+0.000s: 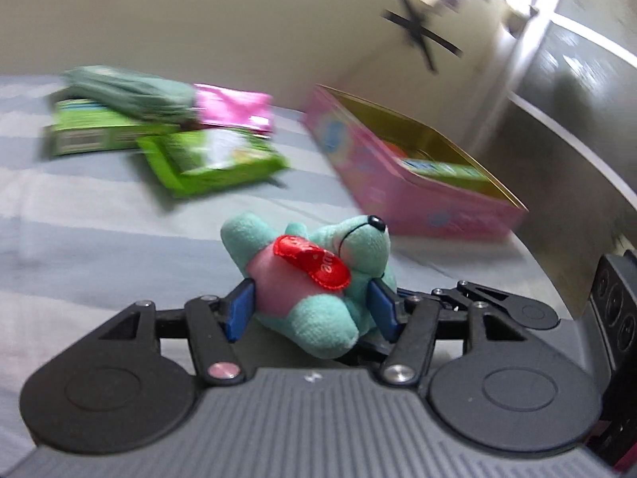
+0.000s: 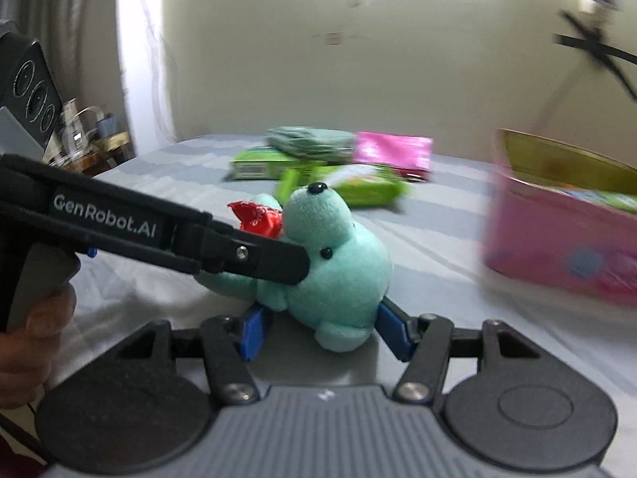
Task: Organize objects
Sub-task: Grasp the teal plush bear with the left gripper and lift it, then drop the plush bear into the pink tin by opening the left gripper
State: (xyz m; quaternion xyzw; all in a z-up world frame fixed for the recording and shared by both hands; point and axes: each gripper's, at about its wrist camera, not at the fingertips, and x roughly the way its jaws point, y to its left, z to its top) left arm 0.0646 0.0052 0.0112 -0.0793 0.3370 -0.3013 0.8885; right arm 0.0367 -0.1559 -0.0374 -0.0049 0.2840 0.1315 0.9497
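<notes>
Left gripper (image 1: 314, 310): I see its blue pads clamped on the plush toy's (image 1: 314, 279) body, one on the pink belly side, one behind the head. In the right wrist view its black finger (image 2: 254, 255) reaches in from the left and presses the toy's side.
Right gripper (image 2: 318, 328): I see its blue pads pressed against the lower part of the same toy, one each side, so both grippers grip it together.
Plush toy: teal, pink belly, black nose, a red heart (image 1: 314, 263) on its chest; it is held just above the bed sheet (image 1: 99, 239), lying tilted with its nose pointing up and away.
Hand (image 2: 36, 318): I see fingers on the left gripper's handle, at the left edge of the right wrist view.
Pink tin (image 1: 402, 183): open, beyond the toy and to its right, apart from it; a green packet lies inside.
Green packets (image 1: 215, 163): beyond the toy to its left, on the sheet, blurred.
Pink pouch (image 1: 235, 107): behind those packets, touching them.
Folded green cloth (image 1: 131, 91): lying on the packets, farthest from the toy.
Wall (image 1: 239, 20): pale, behind everything.
</notes>
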